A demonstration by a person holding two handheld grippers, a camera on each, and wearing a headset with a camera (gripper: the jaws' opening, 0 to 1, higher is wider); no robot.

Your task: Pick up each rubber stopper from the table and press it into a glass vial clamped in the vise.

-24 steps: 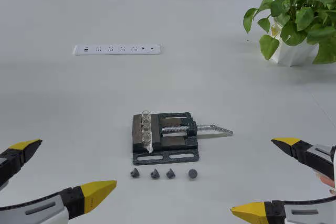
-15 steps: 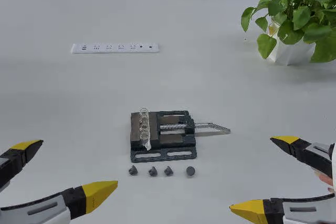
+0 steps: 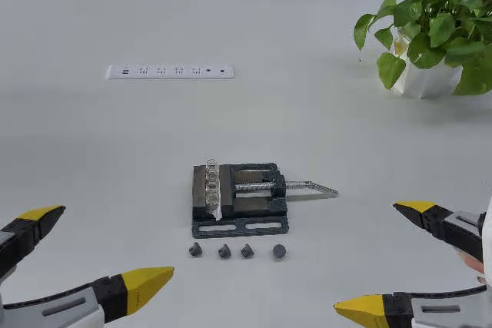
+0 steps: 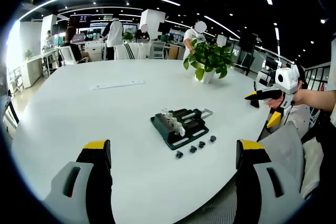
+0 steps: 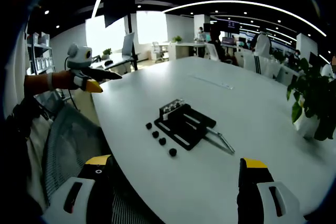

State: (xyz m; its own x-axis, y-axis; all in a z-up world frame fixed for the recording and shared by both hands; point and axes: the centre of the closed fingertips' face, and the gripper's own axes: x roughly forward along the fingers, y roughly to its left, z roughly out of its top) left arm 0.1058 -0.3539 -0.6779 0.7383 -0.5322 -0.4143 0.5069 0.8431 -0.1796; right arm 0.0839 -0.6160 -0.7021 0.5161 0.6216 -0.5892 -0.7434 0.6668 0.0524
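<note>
I have the left gripper (image 3: 101, 245) low at the near left of the worktop (image 3: 307, 97). Its yellow-tipped fingers (image 3: 146, 279) are spread wide and hold nothing. The right gripper (image 3: 378, 257) sits at the near right, its fingers likewise wide apart and empty.

The four stoppers (image 3: 224, 250) lie in a short row between the two grippers, well apart from both sets of fingers. They are close to the near edge and just in front of the vise (image 3: 254, 205). They are small and dark grey. The three on the left look tapered, and the one on the right shows me a round face. There are gaps between them, and between them and the vise.

The vise is dark and squat, set flat toward the near middle of the worktop, with its screw handle pointing to the right edge. A row of clear glass vials (image 3: 212, 186) stands upright, clamped at the left end of the vise. Whether any vial is plugged I cannot tell.

Farther back, a white power strip (image 3: 170, 71) lies toward the far left. A potted plant (image 3: 434, 28) stands at the far right corner.
</note>
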